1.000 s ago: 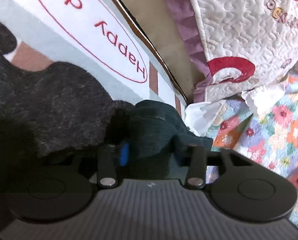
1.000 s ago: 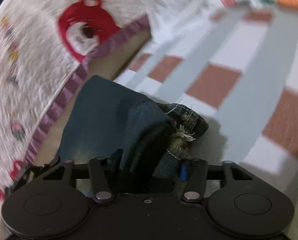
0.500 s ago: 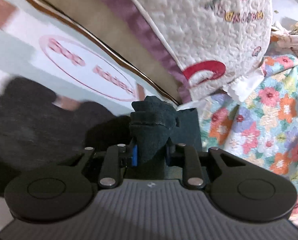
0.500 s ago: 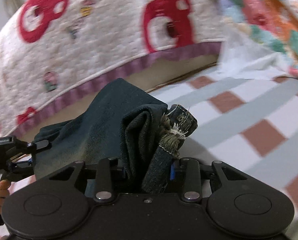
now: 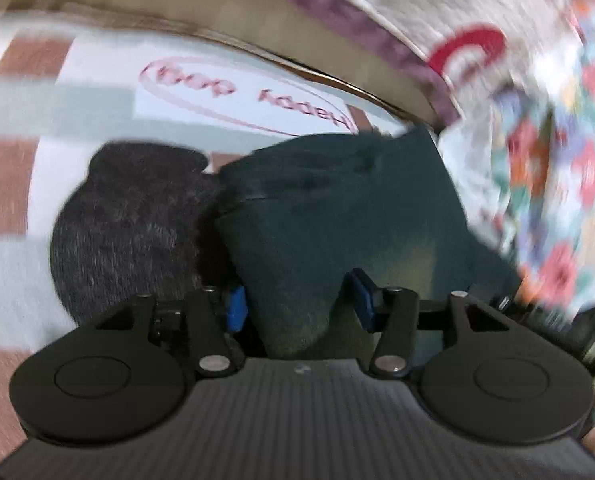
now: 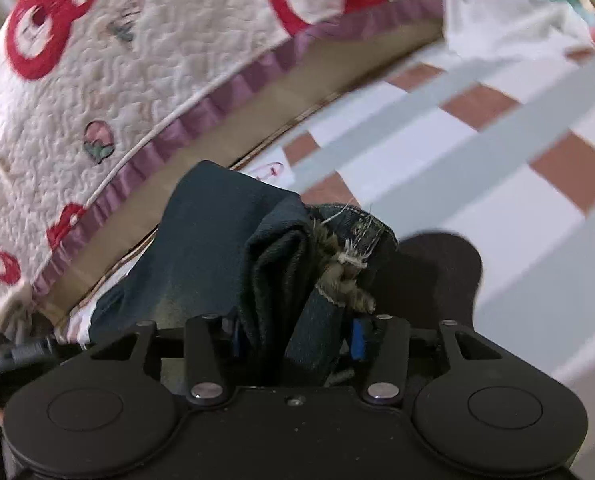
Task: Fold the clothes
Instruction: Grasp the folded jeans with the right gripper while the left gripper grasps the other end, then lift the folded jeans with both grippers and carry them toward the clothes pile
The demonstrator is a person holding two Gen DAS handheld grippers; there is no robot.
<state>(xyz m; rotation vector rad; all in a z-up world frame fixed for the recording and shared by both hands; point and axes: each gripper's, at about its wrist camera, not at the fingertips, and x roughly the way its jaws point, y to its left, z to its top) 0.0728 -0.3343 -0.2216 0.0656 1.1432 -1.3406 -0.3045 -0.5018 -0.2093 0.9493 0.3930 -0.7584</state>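
A dark blue denim garment hangs between both grippers above a checked sheet. My left gripper is shut on one bunched edge of it. My right gripper is shut on the other end, where a frayed hem with loose threads sticks up beside the right finger. The cloth hides the fingertips in both views. The left wrist view is blurred by motion.
A dark grey fuzzy garment lies on the checked sheet under the denim. A quilted bear-print cover with purple trim hangs along the far edge. A floral quilt lies to the right.
Both grippers have swung with the denim still held. The denim has spread wider in the left view and the dark grey garment has come into the right view.
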